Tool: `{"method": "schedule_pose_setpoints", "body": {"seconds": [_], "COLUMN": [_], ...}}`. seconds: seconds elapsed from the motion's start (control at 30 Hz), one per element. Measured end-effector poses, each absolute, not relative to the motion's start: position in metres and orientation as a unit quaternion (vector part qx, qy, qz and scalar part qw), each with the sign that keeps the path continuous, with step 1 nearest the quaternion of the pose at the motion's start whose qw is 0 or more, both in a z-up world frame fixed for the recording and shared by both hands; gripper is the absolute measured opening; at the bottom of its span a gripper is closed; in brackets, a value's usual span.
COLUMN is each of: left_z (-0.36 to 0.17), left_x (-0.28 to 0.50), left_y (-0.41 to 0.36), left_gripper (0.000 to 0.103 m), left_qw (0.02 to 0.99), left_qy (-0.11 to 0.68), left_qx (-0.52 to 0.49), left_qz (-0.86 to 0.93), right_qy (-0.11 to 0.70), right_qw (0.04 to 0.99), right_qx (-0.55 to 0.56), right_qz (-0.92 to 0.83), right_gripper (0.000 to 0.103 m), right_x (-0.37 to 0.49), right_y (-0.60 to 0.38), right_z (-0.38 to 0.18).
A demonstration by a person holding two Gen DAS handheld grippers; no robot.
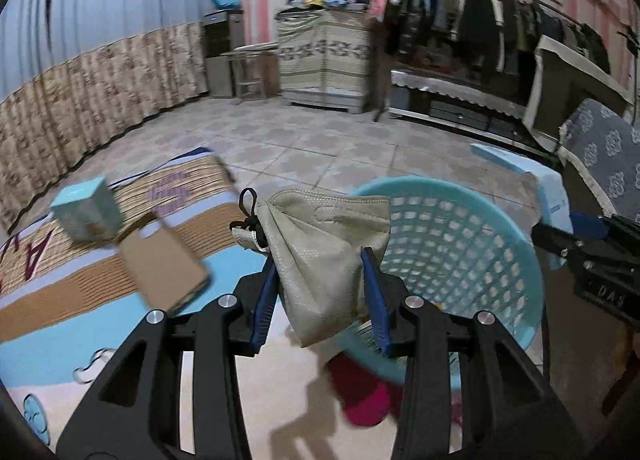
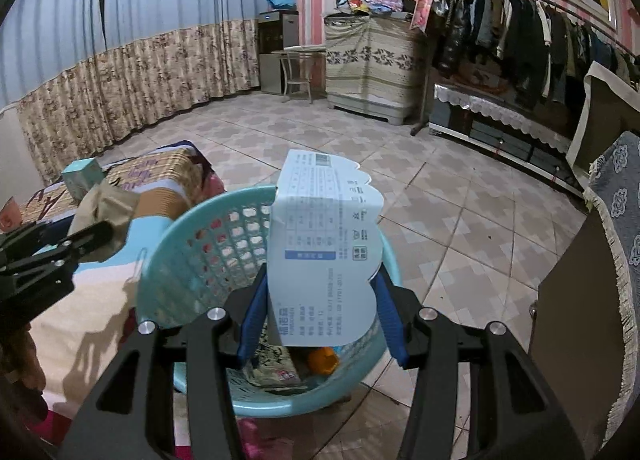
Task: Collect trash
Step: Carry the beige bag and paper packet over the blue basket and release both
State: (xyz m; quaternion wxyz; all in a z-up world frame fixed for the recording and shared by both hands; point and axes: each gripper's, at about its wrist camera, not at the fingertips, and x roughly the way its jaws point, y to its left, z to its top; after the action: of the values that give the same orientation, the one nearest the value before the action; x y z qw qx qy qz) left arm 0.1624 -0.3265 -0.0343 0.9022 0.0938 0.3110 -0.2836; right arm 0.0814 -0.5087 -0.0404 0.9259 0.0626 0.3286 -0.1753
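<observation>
In the left wrist view, the left gripper [image 1: 320,280] at lower centre pinches a crumpled beige fabric face mask with black ear loops [image 1: 320,256] between its blue pads. The round turquoise plastic basket with perforated walls [image 1: 460,248] lies just past and to the right of the mask, so a short carry rightward should put it over the opening.

In the right wrist view, the right gripper [image 2: 320,312] clamps a flat pale blue printed card package with a scalloped edge [image 2: 324,244], its long axis running up the frame. It already hangs above the basket [image 2: 192,244], whose bottom holds wrappers and an orange item [image 2: 322,360]. The right hand seems nearer to dropping.

Further left on the patterned mat [image 1: 80,292] lie a small teal box [image 1: 86,212] and a brown cardboard piece [image 1: 164,268], not yet collected.
</observation>
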Motion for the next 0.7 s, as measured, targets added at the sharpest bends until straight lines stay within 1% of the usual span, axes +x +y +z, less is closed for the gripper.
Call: {"method": "schedule_pose_setpoints", "body": {"seconds": [0.27, 0.5, 0.57, 0.63, 0.7], "left_z": [-0.043, -0.042, -0.041, -0.039, -0.036], "left_x": [0.168, 0.173, 0.174, 0.175, 0.176], "left_y": [-0.362, -0.373, -0.374, -0.375, -0.373], "left_gripper": [0.041, 0.048, 0.051, 0.061, 0.067], "left_qw": [0.895, 0.892, 0.892, 0.893, 0.897], "left_qy": [0.311, 0.308, 0.307, 0.305, 0.3], "left_qx": [0.102, 0.1, 0.1, 0.099, 0.094], "left_qz": [-0.305, -0.315, -0.316, -0.315, -0.311], "right_qy": [0.336, 0.337, 0.337, 0.337, 0.338], "right_qw": [0.921, 0.921, 0.92, 0.921, 0.921], "right_qx": [0.073, 0.082, 0.084, 0.082, 0.081], "right_qz": [-0.181, -0.18, -0.18, -0.179, -0.178], "right_gripper": [0.05, 0.05, 0.05, 0.05, 0.05], "right_x": [0.084, 0.089, 0.091, 0.093, 0.095], "right_y": [-0.523, -0.523, -0.521, -0.521, -0.519], "right_z": [-0.058, -0.065, -0.066, -0.066, -0.066]}}
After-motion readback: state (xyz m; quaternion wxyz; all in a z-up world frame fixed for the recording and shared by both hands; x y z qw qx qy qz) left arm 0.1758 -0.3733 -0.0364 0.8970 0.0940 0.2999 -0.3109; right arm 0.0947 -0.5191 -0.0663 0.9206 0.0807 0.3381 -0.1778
